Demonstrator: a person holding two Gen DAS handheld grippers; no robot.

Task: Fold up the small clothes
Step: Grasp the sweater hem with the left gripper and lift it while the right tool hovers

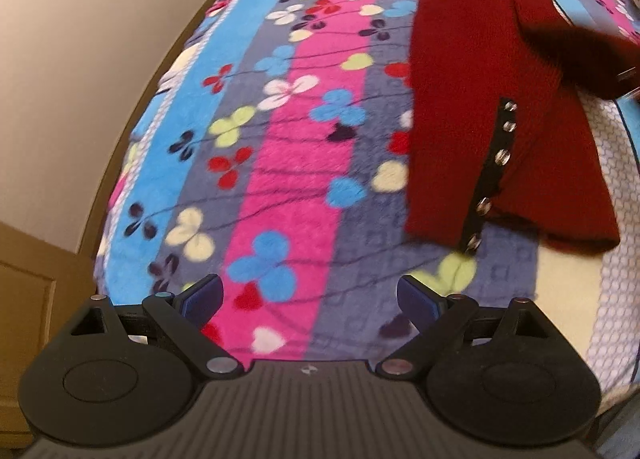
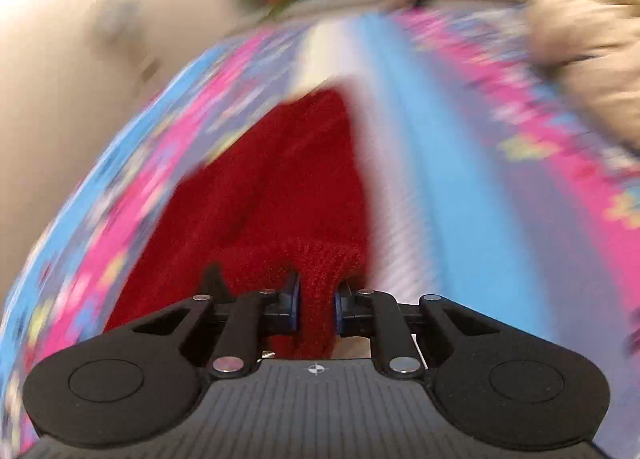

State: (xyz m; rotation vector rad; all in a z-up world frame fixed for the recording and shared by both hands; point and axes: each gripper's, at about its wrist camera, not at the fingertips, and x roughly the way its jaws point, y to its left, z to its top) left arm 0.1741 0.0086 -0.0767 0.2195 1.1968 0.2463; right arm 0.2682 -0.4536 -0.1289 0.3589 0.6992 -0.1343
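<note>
Red knit cardigan point(image 1: 472, 107) lies on a fleece blanket point(image 1: 280, 163) over the bed. Left wrist view shows it sharply: black placket with metal snaps point(image 1: 486, 179), hem toward the bed's near edge, one part lifted off to the right. Left gripper point(image 1: 310, 299) open, nothing between its fingers, hovering over bare blanket well left of the cardigan. Right wrist view is motion-blurred; there the right gripper point(image 2: 316, 305) is clamped on a fold of the cardigan point(image 2: 280, 179). Wide free blanket toward the bed's left edge beside the wall point(image 1: 80, 59). Beige bundle point(image 2: 592, 71) near the far right corner.
</note>
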